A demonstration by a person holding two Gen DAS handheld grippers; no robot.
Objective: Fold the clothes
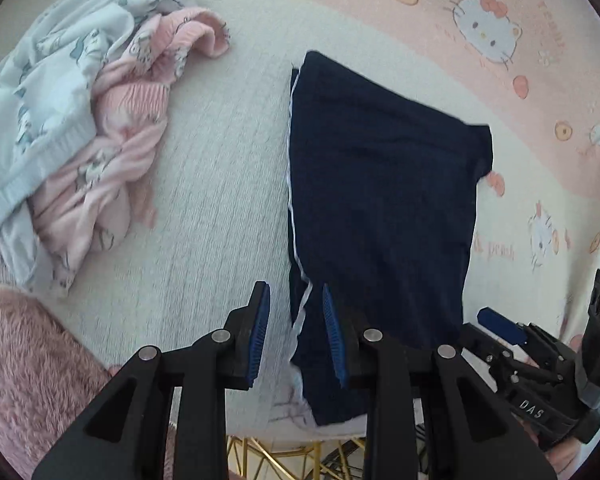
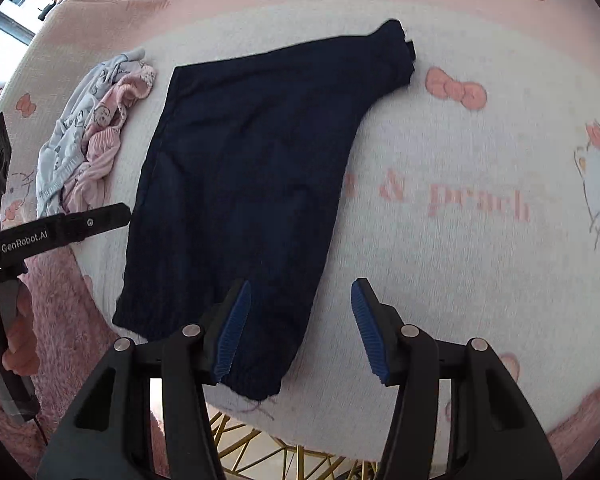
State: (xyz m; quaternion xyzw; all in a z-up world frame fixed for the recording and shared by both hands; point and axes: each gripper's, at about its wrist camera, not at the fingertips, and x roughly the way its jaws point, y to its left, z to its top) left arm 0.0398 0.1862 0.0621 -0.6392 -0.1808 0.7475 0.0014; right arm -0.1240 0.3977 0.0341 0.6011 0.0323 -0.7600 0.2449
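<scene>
Fabric: your navy trousers (image 2: pixel 240 184) look soft, light, floppy.
Hold: pinch the cuff hem, probably elastic.
Left gripper (image 1: pixel 296 332): spread, empty.
Right gripper (image 2: pixel 300 328): spread wide, empty.

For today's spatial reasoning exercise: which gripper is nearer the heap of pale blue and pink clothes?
Left. The left gripper hangs open between the heap and the navy trousers; the right gripper is open beyond the trousers' far edge.
</scene>
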